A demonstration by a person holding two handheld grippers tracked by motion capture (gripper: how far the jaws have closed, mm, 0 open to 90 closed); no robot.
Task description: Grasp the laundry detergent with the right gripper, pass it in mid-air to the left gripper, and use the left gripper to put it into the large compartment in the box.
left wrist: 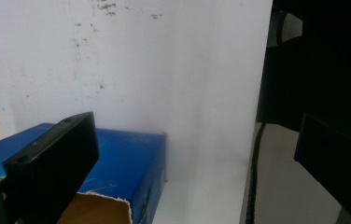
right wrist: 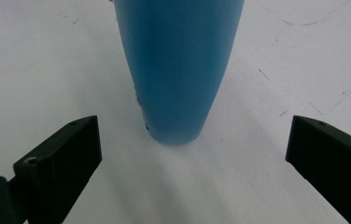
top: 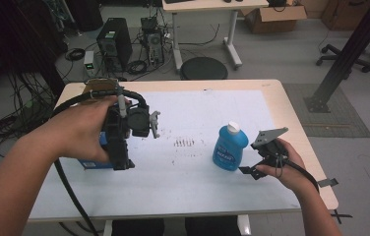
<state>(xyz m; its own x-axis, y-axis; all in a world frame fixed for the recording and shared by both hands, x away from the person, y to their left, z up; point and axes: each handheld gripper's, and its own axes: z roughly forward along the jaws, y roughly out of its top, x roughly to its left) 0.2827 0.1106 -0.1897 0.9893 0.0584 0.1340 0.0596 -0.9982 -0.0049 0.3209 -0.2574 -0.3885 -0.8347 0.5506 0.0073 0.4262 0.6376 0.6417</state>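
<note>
Forearms reached in from six o'clock in the high view, and beyond them lay the table (top: pixel 276 98), pale-edged with a scuffed white sheet over most of its top. At about nine o'clock on that sheet sat a blue box (top: pixel 90 163), its torn cardboard flap open, mostly hidden under the left gripper (top: pixel 124 157), which hung above it with its jaws spread wide and nothing between them; the left gripper view showed the box (left wrist: pixel 127 158) just below and behind the left jaw. At about four o'clock stood a blue bottle (top: pixel 230 147), upright with a white cap, its long axis vertical. The right gripper (top: pixel 249 169) sat low on the sheet just to the bottom right of it, clearly the nearer of the two tools. In the right gripper view the bottle (right wrist: pixel 178 70) rose at twelve o'clock, centred between the spread jaws yet ahead of their tips, so neither jaw touched it. Judged from that, the coming move was a short straight push forward to bring the jaws around the lower body before closing.
</note>
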